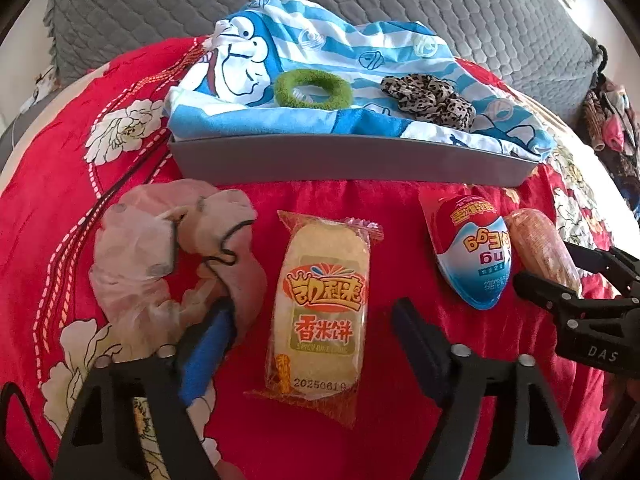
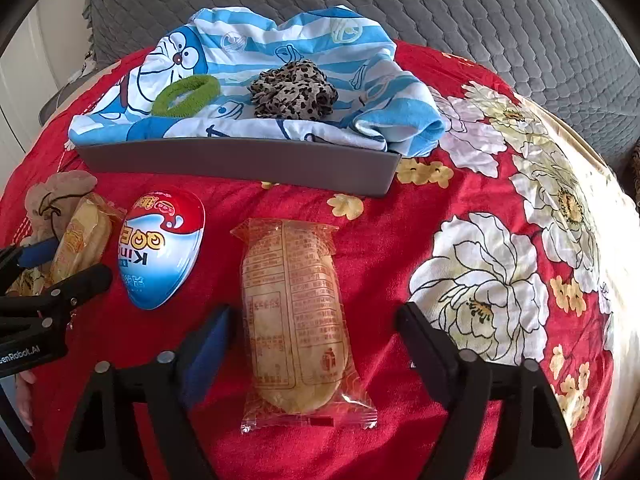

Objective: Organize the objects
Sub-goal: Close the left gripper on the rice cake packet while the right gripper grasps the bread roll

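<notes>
A rice cracker packet (image 1: pixel 320 300) lies face up on the red floral bedspread (image 1: pixel 400 360), between the fingers of my left gripper (image 1: pixel 314 312), which is open with a gap on each side. A second packet (image 2: pixel 294 312) lies printed back up between the fingers of my right gripper (image 2: pixel 316 314), also open; its blue left pad (image 2: pixel 212 348) is close to the wrapper, the right finger well clear. A red, white and blue egg-shaped toy pack (image 1: pixel 472 248) (image 2: pixel 160 248) lies between the two packets. To the left is a pink scrunchie (image 1: pixel 160 264).
A grey tray (image 1: pixel 360 160) (image 2: pixel 240 160) stands behind, lined with a blue striped cartoon cloth (image 1: pixel 280 40) that holds a green hair tie (image 1: pixel 312 88) and a leopard scrunchie (image 1: pixel 428 96). A grey quilt (image 2: pixel 480 20) lies behind it. Bare bedspread (image 2: pixel 500 280) spreads to the right.
</notes>
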`<state>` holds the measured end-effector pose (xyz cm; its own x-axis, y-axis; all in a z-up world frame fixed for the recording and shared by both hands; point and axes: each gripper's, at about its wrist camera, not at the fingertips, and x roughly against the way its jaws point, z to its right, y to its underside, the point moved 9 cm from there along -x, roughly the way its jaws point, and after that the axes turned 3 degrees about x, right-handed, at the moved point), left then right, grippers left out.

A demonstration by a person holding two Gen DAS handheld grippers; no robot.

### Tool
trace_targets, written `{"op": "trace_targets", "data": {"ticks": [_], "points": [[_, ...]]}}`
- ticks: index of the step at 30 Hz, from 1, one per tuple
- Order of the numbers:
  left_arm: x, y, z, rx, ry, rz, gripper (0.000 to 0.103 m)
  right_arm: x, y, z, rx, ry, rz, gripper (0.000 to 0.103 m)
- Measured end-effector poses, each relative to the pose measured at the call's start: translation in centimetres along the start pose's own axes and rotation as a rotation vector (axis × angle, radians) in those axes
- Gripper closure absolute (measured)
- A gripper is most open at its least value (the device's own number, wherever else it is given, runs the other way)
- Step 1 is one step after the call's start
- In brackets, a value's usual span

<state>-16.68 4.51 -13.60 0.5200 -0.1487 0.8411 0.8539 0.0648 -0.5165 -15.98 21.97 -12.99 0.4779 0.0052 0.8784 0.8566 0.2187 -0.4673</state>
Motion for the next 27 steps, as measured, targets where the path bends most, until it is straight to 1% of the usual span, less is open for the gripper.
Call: {"op": "trace_targets", "data": {"ticks": [3,7,10,13,16,23,25,27], "points": [[0.3,0.1,-0.2,0.007,0.006,0.000,0.034,0.0,0.0,0.0,-0.005,-0.007,-0.002,0.031],[0.6,0.2,-0.4,0.008,0.011,-0.001,0.045,0.1,0.0,-0.1,0.000,-0.010,-0.003,0.036],[0.8,0.5,-0.3,0.010,0.024,-0.001,0.051,0.2,0.0,-0.3,0.004,-0.015,-0.005,0.040],[1.0,0.6,-0.1,0.004,0.031,0.001,0.056,0.2,0.0,-0.3,0.005,-0.018,-0.005,0.041],[1.3,0.8,0.1,0.001,0.037,0.003,0.059,0.3,0.0,-0.3,0.003,-0.021,-0.004,0.041],[2.0,1.4,0.4,-0.002,0.053,0.006,0.061,0.4,0.0,-0.3,0.000,-0.028,-0.005,0.042],[2.2,1.4,0.5,0.003,0.059,0.007,0.062,0.5,0.0,-0.4,0.002,-0.032,-0.006,0.046],[2.4,1.4,0.6,0.004,0.069,0.010,0.062,0.5,0.0,-0.5,0.003,-0.036,-0.006,0.048]]}}
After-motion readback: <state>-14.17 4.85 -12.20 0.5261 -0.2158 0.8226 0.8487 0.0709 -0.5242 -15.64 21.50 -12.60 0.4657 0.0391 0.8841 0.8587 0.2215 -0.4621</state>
